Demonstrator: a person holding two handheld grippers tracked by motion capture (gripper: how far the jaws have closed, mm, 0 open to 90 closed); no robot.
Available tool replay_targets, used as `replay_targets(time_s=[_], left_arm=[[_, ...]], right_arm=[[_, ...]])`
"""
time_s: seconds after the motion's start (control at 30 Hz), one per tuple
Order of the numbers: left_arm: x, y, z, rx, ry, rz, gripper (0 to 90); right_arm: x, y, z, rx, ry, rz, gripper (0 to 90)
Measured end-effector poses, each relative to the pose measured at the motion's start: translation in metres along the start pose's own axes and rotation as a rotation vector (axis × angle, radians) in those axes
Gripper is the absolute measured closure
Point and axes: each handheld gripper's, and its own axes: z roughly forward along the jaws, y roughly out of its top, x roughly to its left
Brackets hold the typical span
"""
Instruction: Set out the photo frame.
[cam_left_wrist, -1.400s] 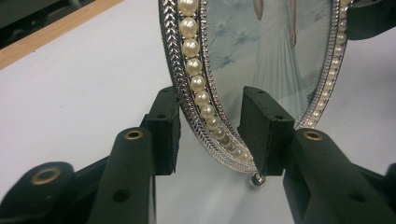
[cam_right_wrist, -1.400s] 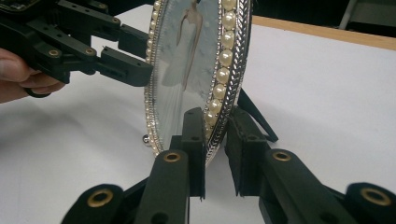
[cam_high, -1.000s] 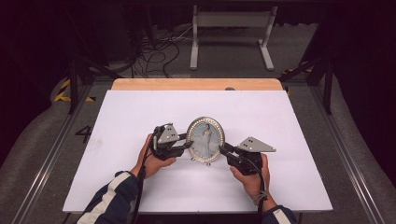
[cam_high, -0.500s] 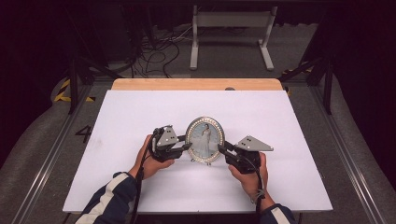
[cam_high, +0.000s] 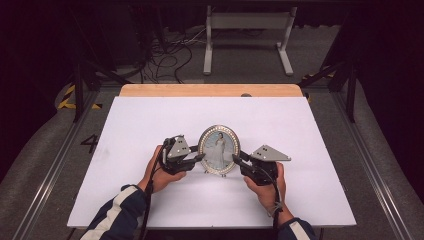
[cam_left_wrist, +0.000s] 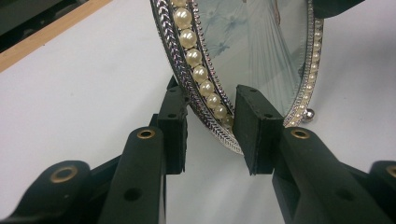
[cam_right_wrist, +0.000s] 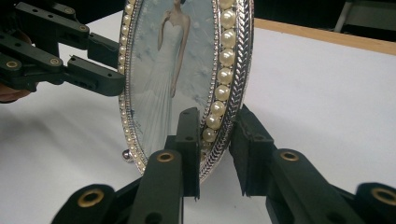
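An oval picture frame (cam_high: 218, 150) with a pearl and silver rim stands upright on the white table top (cam_high: 140, 125), showing a figure in a white dress. My left gripper (cam_high: 201, 153) is shut on its left rim. In the left gripper view the pads (cam_left_wrist: 173, 126) sit either side of the frame (cam_left_wrist: 243, 42), with the left gripper (cam_left_wrist: 210, 126) gripping low on the rim. My right gripper (cam_high: 236, 159) is shut on the right rim. The right gripper view shows the frame (cam_right_wrist: 173, 70) between the right gripper (cam_right_wrist: 215, 140) pads, and the left gripper (cam_right_wrist: 116, 67) across it.
A wooden strip (cam_high: 210, 90) runs along the table's far edge. Beyond it on the dark floor lie cables (cam_high: 165, 55) and a white metal stand (cam_high: 247, 30). Metal rails (cam_high: 370, 165) flank the table. Bare white surface surrounds the frame on every side.
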Motion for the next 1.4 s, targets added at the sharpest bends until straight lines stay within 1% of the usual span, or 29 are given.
replay_targets(time_s=[0.17,0.27,0.53,0.67,0.77,0.93,0.97,1.23,1.33,1.4], left_arm=[[0.0,0.0,0.001,0.0,-0.001,0.001,65.9],[-0.002,0.0,0.001,0.0,0.001,0.001,66.1],[-0.004,0.001,0.001,0.001,0.009,0.011,66.2],[-0.005,0.001,0.0,-0.005,0.004,0.012,66.4],[-0.005,0.001,0.0,-0.004,0.003,0.014,66.6],[-0.005,-0.001,0.0,0.007,0.007,0.012,66.5],[-0.005,-0.001,0.001,0.008,0.011,0.017,66.6],[-0.006,-0.001,0.001,0.003,0.015,0.021,66.2],[-0.006,-0.002,0.001,0.002,0.016,0.025,66.0],[-0.007,-0.002,0.002,0.008,0.011,0.031,63.1]], right_arm=[[-0.002,0.001,0.001,-0.002,0.0,-0.004,73.8],[-0.004,0.002,0.001,-0.001,0.005,0.008,73.8],[-0.007,0.003,0.002,0.002,-0.005,0.012,73.0],[-0.008,0.003,0.003,0.004,-0.014,0.009,72.4],[-0.01,0.003,0.004,0.003,-0.012,0.021,72.3],[-0.008,0.005,0.005,0.003,-0.019,0.007,72.6],[-0.008,0.005,0.006,0.002,-0.02,0.002,72.6],[-0.009,0.005,0.005,0.002,-0.015,0.007,72.2],[-0.009,0.004,0.005,0.0,-0.017,0.006,69.7],[-0.01,0.004,0.006,0.001,-0.019,0.012,65.2]])
